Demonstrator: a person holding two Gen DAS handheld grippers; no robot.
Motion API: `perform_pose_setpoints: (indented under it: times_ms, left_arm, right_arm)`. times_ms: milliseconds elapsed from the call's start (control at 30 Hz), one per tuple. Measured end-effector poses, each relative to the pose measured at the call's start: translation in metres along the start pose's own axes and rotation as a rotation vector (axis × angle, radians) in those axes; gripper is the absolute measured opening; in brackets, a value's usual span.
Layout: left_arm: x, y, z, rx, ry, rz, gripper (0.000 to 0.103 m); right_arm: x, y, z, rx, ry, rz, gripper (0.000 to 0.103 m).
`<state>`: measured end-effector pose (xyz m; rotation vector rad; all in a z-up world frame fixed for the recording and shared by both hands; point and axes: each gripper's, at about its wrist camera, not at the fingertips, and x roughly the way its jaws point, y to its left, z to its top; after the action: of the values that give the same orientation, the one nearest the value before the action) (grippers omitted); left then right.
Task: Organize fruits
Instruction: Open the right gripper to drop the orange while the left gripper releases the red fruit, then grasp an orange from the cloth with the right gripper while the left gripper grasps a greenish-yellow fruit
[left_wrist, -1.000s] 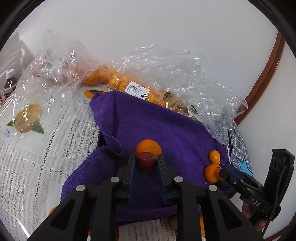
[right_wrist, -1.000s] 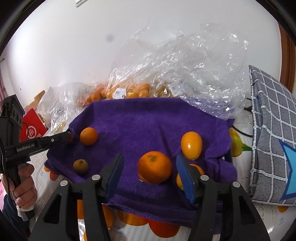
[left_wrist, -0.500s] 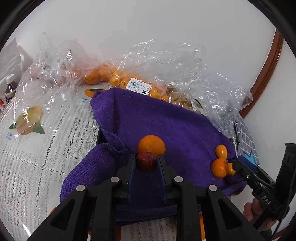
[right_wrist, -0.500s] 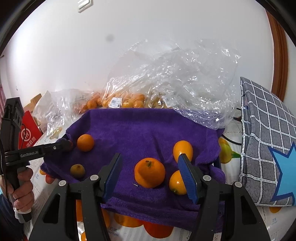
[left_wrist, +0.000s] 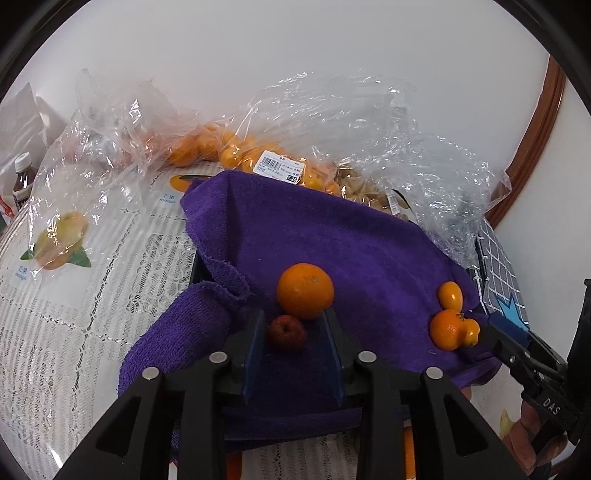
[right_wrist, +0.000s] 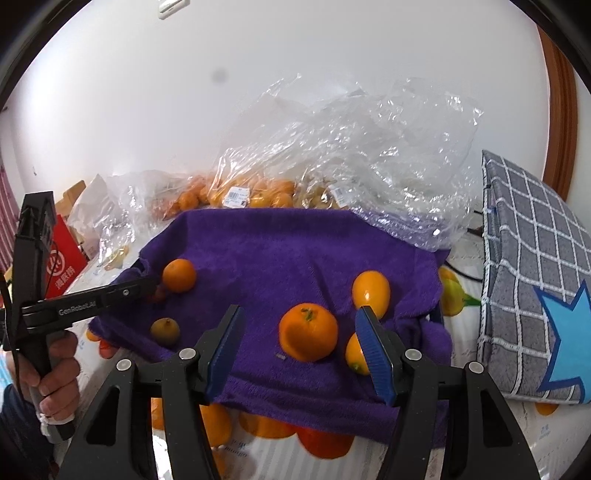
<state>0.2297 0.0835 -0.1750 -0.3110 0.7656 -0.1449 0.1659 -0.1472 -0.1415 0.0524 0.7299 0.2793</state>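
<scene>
A purple towel (left_wrist: 332, 240) (right_wrist: 277, 258) lies over a dark tray. My left gripper (left_wrist: 293, 328) is open, its fingers on either side of a small dark red fruit (left_wrist: 287, 331) resting on the towel, just in front of an orange (left_wrist: 305, 290). My right gripper (right_wrist: 299, 339) is open around a bigger orange (right_wrist: 308, 331) without touching it. Two yellow-orange kumquats (right_wrist: 371, 293) (right_wrist: 355, 353) lie by its right finger. A small greenish-yellow fruit (right_wrist: 165, 331) and another orange (right_wrist: 179, 275) lie at the towel's left.
Clear plastic bags (left_wrist: 332, 122) (right_wrist: 351, 155) with several oranges and pale fruit sit behind the towel. A grey checked cushion (right_wrist: 535, 288) stands at the right. A bottle (left_wrist: 23, 179) stands far left. The table has a lace cloth (left_wrist: 92, 277) with fruit prints.
My left gripper has opened and let go of the dark red fruit, which now rests on the towel. My right gripper has stayed open and pulled back a little from the orange.
</scene>
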Motion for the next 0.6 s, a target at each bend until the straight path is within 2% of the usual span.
perform_pose_setpoints:
  times_ms: [100,267,400,500,600]
  left_arm:
    - [-0.002,-0.001,0.000,0.012,-0.014,0.000,0.039]
    - [-0.009,0.001,0.001,0.008,-0.044,-0.005,0.042]
    - [-0.020,0.005,0.003,-0.014,-0.101,-0.016,0.043]
    - [-0.028,0.006,0.002,-0.015,-0.148,-0.001,0.044]
    - [-0.036,0.005,-0.001,-0.001,-0.187,0.028,0.045]
  right_arm:
    - [-0.009,0.002,-0.008,0.020,0.007,-0.003,0.062]
    - [-0.031,0.011,-0.029,0.030,0.001,-0.004,0.062]
    - [-0.042,0.020,-0.045,0.027,0.014,0.046,0.062]
    - [-0.043,0.027,-0.056,0.026,0.046,0.081,0.053]
    - [-0.043,0.033,-0.069,0.040,0.079,0.124,0.052]
